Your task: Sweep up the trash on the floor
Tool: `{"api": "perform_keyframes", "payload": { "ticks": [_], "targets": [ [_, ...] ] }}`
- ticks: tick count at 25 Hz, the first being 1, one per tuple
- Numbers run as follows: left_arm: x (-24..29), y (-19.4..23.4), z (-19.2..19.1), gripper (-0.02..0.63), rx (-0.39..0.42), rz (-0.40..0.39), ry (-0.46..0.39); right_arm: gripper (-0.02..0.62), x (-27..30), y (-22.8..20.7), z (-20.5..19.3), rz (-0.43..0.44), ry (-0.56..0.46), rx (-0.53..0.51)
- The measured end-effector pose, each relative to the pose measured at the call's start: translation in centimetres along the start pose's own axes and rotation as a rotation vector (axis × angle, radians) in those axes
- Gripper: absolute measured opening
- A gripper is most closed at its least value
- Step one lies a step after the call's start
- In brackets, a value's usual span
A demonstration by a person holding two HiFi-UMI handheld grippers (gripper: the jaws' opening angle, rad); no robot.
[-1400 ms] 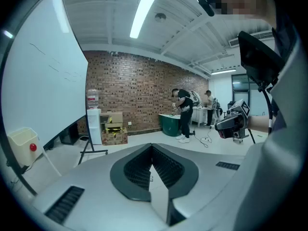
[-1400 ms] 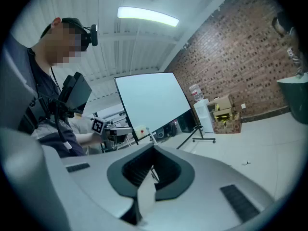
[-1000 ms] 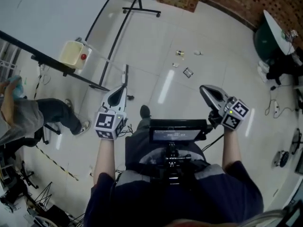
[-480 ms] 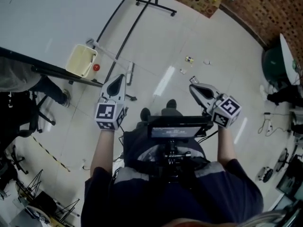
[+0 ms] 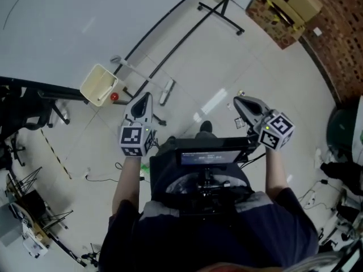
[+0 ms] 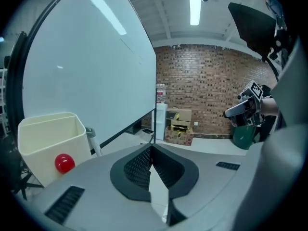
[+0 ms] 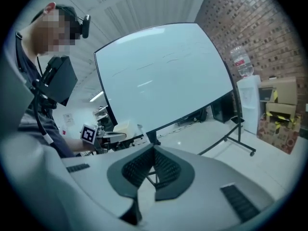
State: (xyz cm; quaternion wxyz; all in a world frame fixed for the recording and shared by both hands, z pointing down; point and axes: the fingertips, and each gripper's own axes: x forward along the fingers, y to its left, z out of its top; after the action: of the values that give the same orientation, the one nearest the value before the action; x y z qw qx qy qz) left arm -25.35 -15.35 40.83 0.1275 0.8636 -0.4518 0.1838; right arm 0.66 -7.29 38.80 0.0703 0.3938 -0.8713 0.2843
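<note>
- Left gripper [image 5: 146, 98]: jaws closed, nothing between them.
- Right gripper [image 5: 238, 102]: jaws closed, also empty.
- Trash [image 5: 241, 93]: one small bit shows on the floor, just past the right gripper's tip.
- Cream bin [image 5: 100, 84]: on the floor near the left gripper, on its left.

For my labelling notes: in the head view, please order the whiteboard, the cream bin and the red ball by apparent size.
1. whiteboard, clearly the largest
2. cream bin
3. red ball, the smallest
</note>
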Motion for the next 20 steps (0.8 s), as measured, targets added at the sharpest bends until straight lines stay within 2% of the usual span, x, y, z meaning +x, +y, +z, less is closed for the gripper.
{"api": "perform_keyframes", "payload": {
  "ticks": [5,8,10,12,13,17,20],
  "targets": [
    [1.4,2.6,-0.7,0.0,-0.074,0.151,-0.016,0.014,2.1,-2.6,2.5,0.076,0.017,0.024],
    [3.7,4.5,-2.4,0.006,-0.12,0.223,-0.01,0.014,4.5,-3.8,3.0,0.106,0.048,0.049],
    [5.3,6.1,-4.0,0.008,-0.152,0.25,-0.003,0.014,6.6,-4.1,3.2,0.111,0.091,0.026],
    [6.7,8.2,-5.6,0.135,-0.183,0.256,0.007,0.014,9.2,-3.5,3.5,0.127,0.127,-0.006],
    [7.1,9.2,-6.4,0.14,-0.197,0.259,0.01,0.014,10.3,-3.0,3.7,0.143,0.139,-0.02],
    [8.8,10.7,-8.2,0.254,-0.213,0.294,0.031,0.014,12.1,-2.3,5.2,0.177,0.139,-0.028],
    [11.2,12.3,-10.1,0.264,-0.217,0.343,0.053,0.014,13.9,-2.8,5.8,0.194,0.13,0.017]
  ]
}}
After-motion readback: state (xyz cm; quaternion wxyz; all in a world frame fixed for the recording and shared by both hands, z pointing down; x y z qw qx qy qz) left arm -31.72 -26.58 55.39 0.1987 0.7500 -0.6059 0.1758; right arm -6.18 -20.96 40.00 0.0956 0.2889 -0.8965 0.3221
